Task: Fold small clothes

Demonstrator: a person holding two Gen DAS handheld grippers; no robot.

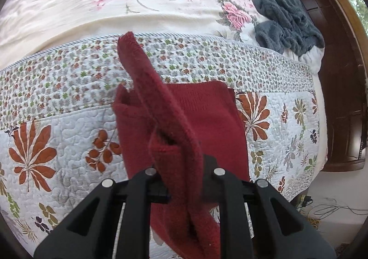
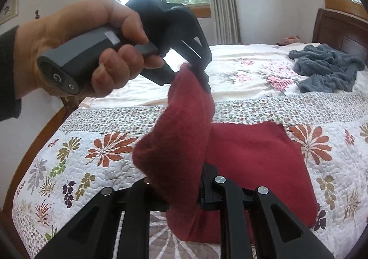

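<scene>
Cloth [image 2: 253, 162]: red, on the quilt [image 2: 92, 167]; we lift one edge at 12 o'clock to fold it.
Left gripper [image 2: 195, 75]: jaws closed on that edge.
Right gripper [image 2: 181, 190]: jaws closed on the same edge, lower.

No readable text — only unlettered button symbols.

dark red knitted garment [image 2: 253, 155]: lower part lies flat on the quilted bed cover; one edge is lifted upright, pinched at two points.
</scene>
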